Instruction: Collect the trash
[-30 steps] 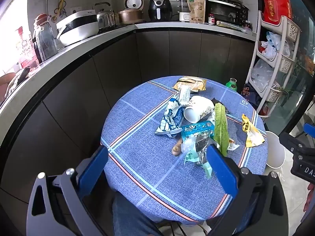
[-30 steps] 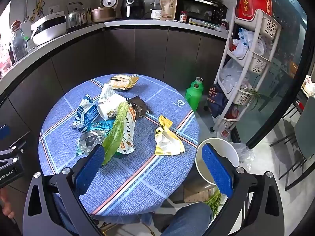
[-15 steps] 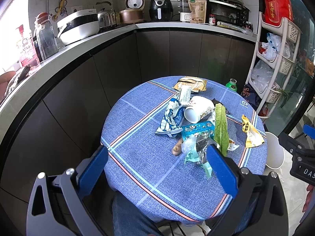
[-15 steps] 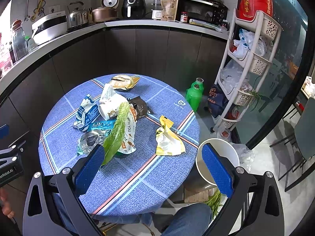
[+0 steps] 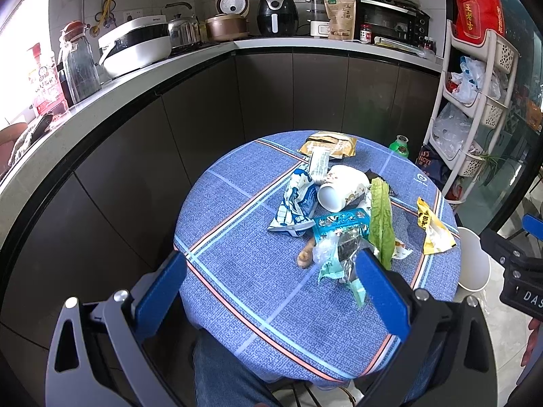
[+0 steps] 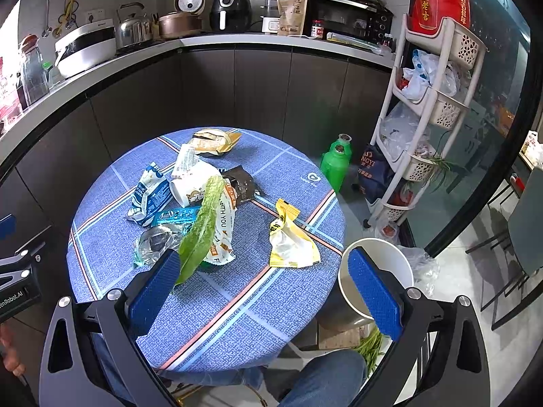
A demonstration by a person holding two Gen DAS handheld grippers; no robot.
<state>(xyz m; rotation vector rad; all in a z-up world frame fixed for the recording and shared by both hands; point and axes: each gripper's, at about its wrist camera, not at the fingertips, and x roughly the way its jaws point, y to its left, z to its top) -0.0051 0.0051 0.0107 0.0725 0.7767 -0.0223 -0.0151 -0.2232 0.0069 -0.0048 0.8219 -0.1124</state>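
Both tools, left tool [image 5: 268, 281] and right tool [image 6: 264, 278], gape empty. Take the yellow crinkled wrapper [image 6: 290, 242] first, at 12 o'clock; white round bin [image 6: 383, 254] waits at 3.

One paper cup [image 5: 342, 191], one lettuce leaf [image 6: 202, 225] at 6 o'clock (limp), one white bin [image 6: 375, 276], one yellow wrapper [image 6: 292, 242].

Trash heaped ahead of both open tongs.
Tipped paper cup [image 5: 342, 191], lettuce leaf [image 6: 200, 230], wrappers piled; yellow packet [image 6: 292, 244] lying apart, right.
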